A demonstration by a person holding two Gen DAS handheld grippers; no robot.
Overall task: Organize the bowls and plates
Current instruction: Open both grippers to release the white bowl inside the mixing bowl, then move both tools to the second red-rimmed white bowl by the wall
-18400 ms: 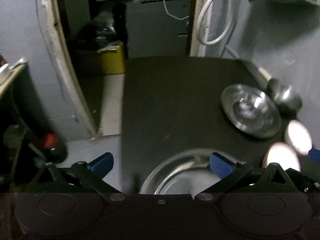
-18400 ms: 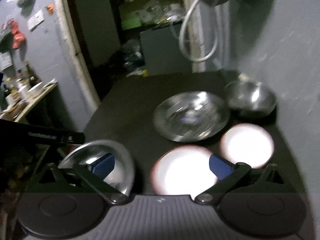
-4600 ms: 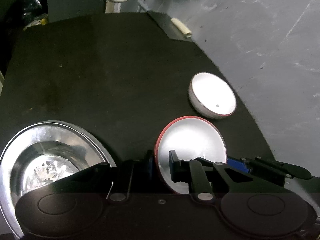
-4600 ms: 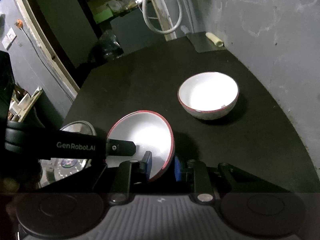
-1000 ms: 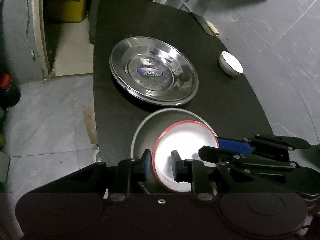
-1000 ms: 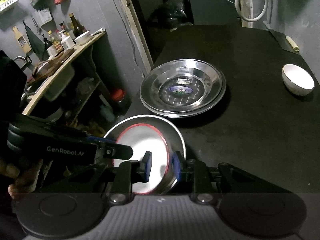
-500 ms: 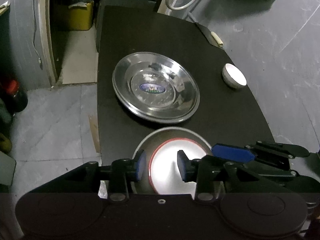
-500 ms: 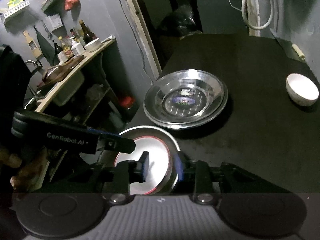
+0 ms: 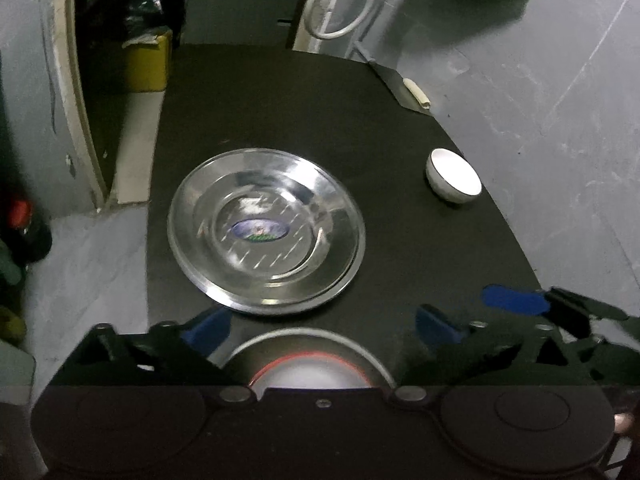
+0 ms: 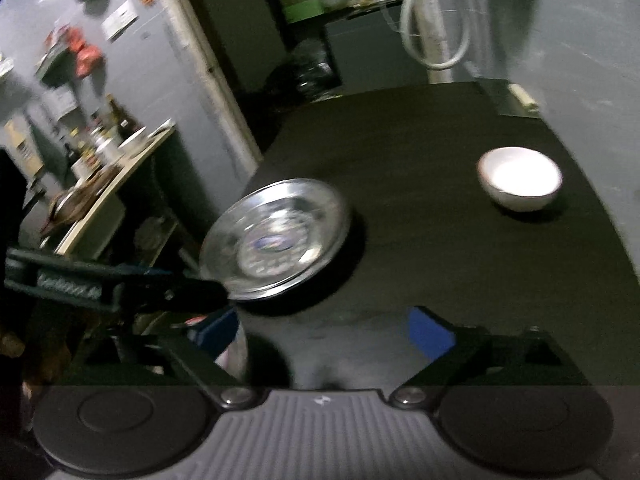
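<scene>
Nesting looks finished: the red-rimmed bowl [image 9: 298, 372] sits inside the steel bowl [image 9: 308, 338] at six o'clock. The left gripper [image 9: 320, 326] and right gripper [image 10: 326, 328], jaws just sprung wide, hold nothing. Next, the white bowl [image 10: 520, 184] at two o'clock, across bare black table [image 10: 420, 152], near its right edge.

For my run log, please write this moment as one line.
left gripper: just opened, empty | right gripper: just opened, empty | red-rimmed bowl: in steel bowl | white bowl: apart

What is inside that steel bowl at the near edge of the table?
A red-rimmed white bowl sits inside the steel bowl. The gripper's body covers the near half of both, so anything else in there is hidden.
</scene>
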